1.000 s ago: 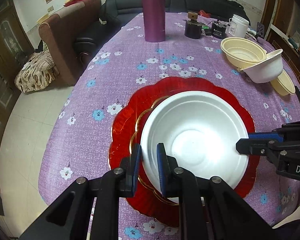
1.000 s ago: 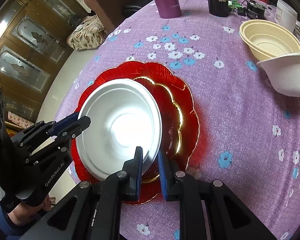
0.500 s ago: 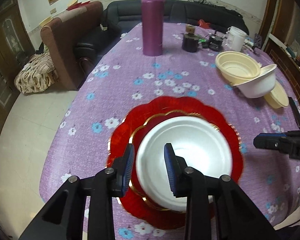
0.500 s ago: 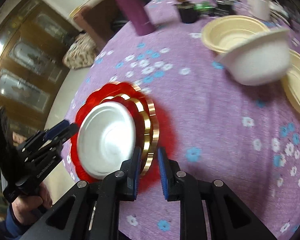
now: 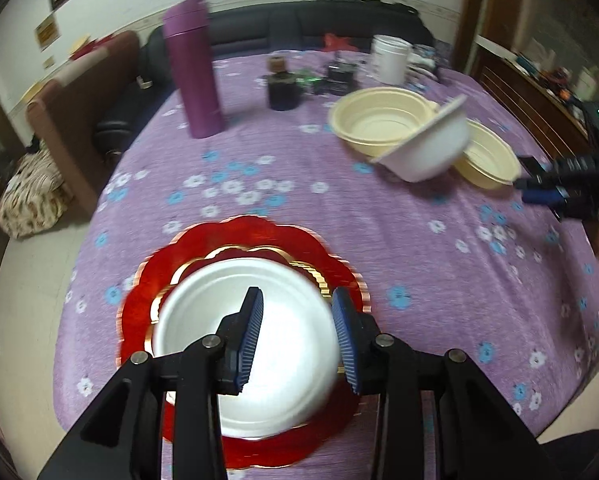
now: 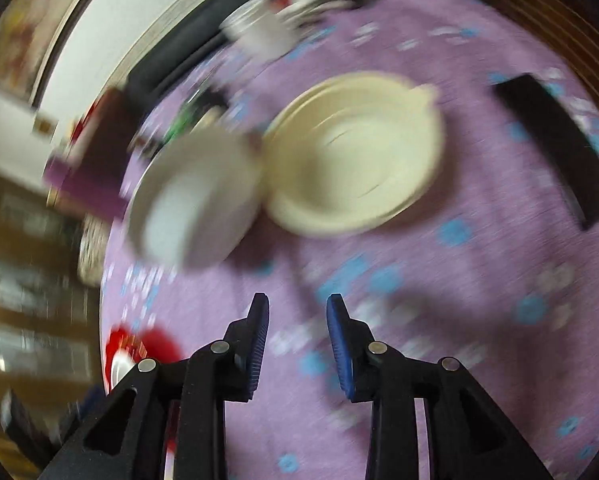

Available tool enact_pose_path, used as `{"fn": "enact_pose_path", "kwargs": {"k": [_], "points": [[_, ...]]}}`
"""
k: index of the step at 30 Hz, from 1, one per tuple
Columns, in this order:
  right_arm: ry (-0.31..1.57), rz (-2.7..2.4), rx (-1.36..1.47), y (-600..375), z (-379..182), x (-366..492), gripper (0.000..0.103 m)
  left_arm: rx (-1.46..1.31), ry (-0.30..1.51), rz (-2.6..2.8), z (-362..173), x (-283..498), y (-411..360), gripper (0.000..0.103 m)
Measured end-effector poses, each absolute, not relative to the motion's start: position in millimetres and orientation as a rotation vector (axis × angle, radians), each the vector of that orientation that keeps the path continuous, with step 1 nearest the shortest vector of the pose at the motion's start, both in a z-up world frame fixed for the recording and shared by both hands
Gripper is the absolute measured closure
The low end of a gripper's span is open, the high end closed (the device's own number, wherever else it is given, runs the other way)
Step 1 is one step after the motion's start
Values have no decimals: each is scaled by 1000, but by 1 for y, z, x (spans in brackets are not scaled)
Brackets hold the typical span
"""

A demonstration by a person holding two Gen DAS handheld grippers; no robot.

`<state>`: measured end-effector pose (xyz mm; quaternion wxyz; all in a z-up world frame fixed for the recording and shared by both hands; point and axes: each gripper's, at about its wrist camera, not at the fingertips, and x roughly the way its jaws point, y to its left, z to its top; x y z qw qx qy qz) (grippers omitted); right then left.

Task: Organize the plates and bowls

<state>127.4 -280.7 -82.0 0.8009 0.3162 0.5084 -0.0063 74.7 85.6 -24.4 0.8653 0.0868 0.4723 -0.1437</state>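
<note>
white plate (image 5: 255, 332) sits nested on red plate (image 5: 235, 316), near edge of desk (image 5: 339, 216). left gripper (image 5: 297, 336) above it, jaws opening, nothing pinched. right gripper (image 6: 297, 340) jaws opening, empty, aimed at white bowl (image 6: 195, 200) tilted against cream bowl (image 6: 351, 152) far right. slow your swing, level wrist, take white bowl by rim, avoid nudging cream bowl.

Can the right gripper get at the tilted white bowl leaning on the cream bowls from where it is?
Probably yes. The right gripper has nothing between its opening jaws, and only bare purple tablecloth lies between it and the white bowl. The view is blurred, though.
</note>
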Motion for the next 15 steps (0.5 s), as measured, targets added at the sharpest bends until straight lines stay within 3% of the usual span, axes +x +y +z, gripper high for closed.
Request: {"fn": "enact_pose_path", "kwargs": {"k": [11,13,15], "points": [[1092,-129,830,-348,-118,169,71,217,1015,-330,-32,67,60,68],[1097,-121,827,-348,-122,173,84,222,1015,-334,-33,67,57,68],[1102,-131,824,-347,-123,169,88,228,1014,-339,-33,67,54,68]]}}
